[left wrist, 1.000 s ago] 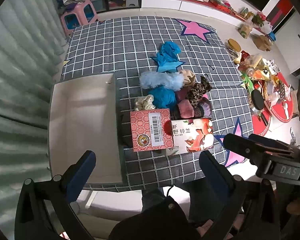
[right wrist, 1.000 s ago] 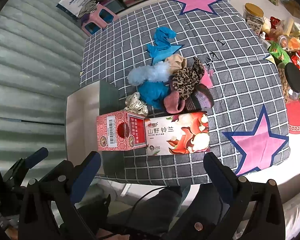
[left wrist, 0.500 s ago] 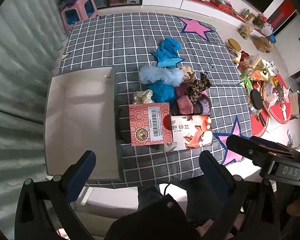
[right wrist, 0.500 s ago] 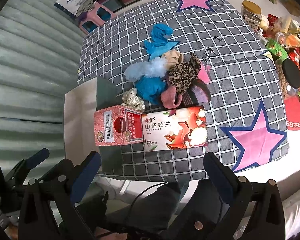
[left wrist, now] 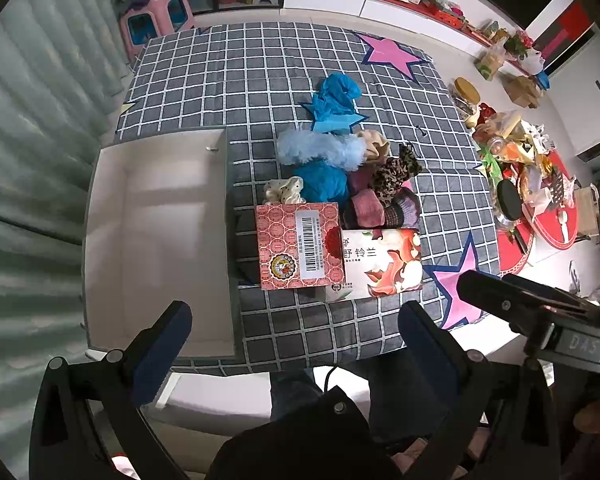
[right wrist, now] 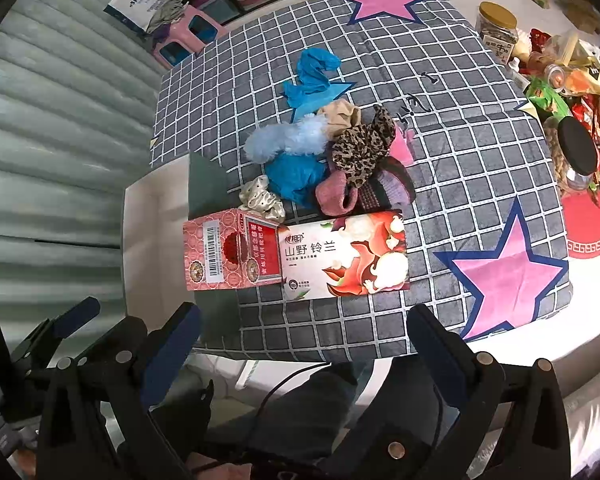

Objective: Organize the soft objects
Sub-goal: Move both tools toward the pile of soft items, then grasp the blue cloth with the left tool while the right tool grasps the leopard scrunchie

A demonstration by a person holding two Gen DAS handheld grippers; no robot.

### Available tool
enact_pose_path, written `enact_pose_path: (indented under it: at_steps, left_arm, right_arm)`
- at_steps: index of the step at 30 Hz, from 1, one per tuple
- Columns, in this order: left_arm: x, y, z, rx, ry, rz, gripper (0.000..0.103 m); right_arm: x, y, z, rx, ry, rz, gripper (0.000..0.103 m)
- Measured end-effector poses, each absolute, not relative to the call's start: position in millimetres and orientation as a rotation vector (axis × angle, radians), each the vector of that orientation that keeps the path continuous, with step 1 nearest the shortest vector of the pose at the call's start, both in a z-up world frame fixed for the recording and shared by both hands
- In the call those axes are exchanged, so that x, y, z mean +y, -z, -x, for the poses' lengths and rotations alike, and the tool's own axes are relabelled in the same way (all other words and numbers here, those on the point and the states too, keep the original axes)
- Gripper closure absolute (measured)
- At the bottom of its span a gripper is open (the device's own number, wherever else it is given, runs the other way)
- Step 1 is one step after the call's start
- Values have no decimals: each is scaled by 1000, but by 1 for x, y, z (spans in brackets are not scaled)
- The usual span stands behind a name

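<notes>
A pile of soft things lies mid-table: a fluffy light-blue piece (left wrist: 320, 151) (right wrist: 286, 140), a blue cloth (left wrist: 325, 185), a leopard scrunchie (left wrist: 396, 172) (right wrist: 360, 148), a pink-purple sock (left wrist: 380, 210) (right wrist: 360, 196), a cream satin scrunchie (left wrist: 282, 190) (right wrist: 260, 200) and a blue glove (left wrist: 334, 100) (right wrist: 312, 80). A red box (left wrist: 298, 250) (right wrist: 230, 254) and a floral tissue pack (left wrist: 382, 262) (right wrist: 344, 258) lie in front. My left gripper (left wrist: 292, 328) and right gripper (right wrist: 300, 338) are open and empty, high above the table's near edge.
An open white box (left wrist: 156, 240) (right wrist: 148, 232) sits at the table's left. Jars, snacks and a red mat (left wrist: 532, 184) crowd the floor at the right. A pink stool (left wrist: 156, 20) stands beyond the far edge. The checked cloth (left wrist: 260, 80) covers the table.
Both grippers have risen and drawn back a little, so the table looks smaller and farther. Nothing on the table has moved.
</notes>
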State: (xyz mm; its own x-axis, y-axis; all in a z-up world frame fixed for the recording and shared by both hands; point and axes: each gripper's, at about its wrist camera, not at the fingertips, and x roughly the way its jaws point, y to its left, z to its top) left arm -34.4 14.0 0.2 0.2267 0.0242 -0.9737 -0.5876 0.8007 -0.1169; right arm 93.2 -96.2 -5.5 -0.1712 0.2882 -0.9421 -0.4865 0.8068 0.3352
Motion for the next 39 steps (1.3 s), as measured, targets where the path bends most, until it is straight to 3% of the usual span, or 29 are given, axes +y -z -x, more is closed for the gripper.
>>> enact_pose_path:
  at_steps: [23,39]
  left_arm:
    - [59,25,29,1294,-447,635,0]
    - [71,59,-71,1407,-407,607,0]
  right_arm:
    - [-111,20,-108,1666,-582,122,0]
    - [-119,73,-149,1752,-518,75,0]
